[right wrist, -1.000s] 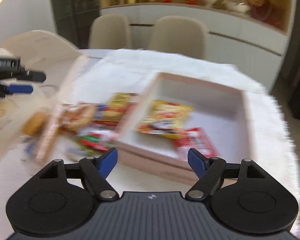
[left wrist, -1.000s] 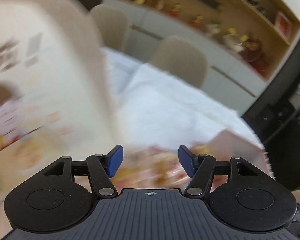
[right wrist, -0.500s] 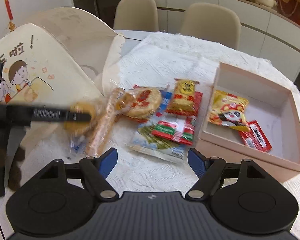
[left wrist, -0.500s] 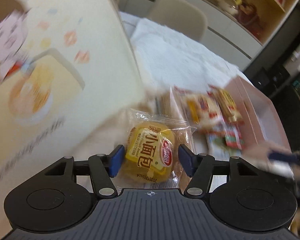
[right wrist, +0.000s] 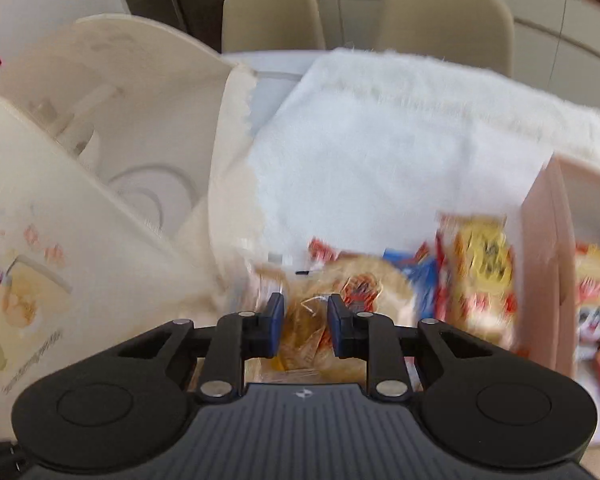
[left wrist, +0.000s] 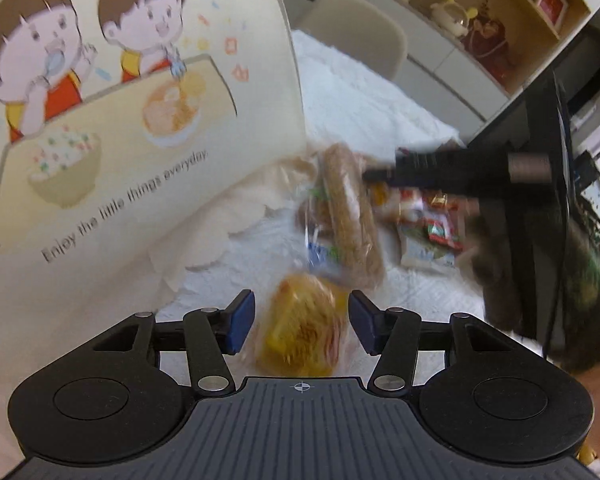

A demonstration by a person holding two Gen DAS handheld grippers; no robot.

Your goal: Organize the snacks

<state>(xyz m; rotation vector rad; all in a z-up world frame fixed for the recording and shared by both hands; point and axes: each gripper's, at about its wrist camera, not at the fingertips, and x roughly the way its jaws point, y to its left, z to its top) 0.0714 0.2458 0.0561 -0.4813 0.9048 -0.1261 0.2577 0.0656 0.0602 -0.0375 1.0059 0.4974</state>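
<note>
Yellow bun packet (left wrist: 302, 330) lies on the white fluffy cloth (left wrist: 236, 268), right between the blue pads of the left gripper (left wrist: 301, 321). Pads stand apart on either side of it, gaps visible both sides, no contact; jaws have just been closing in with the packet between them. Packet is blurred, print unreadable.

Just beyond it a long brown bar in clear wrap (left wrist: 348, 216), lying lengthwise away from the camera. Further right a loose pile of red and white sachets (left wrist: 428, 232), blurred.

Right gripper (right wrist: 303, 326) has its jaws drawn nearly together, pinching the crinkled clear wrapper of a pale round cracker pack (right wrist: 364, 292); jaws have just been closing. Wrapper film sits between the pads. Exactly which pack the film belongs to is hard to tell through the blur. To the right a yellow-and-red snack packet (right wrist: 480, 264), then the wall of the pink box (right wrist: 548, 264), with more packets inside, near side.

Left of everything, a tall cream bag with cartoon children and bowls printed on it (left wrist: 112, 92), open at the top in the right wrist view. Right gripper's black body crosses the left wrist view at right. Beige chairs (right wrist: 444, 16) behind the table.
</note>
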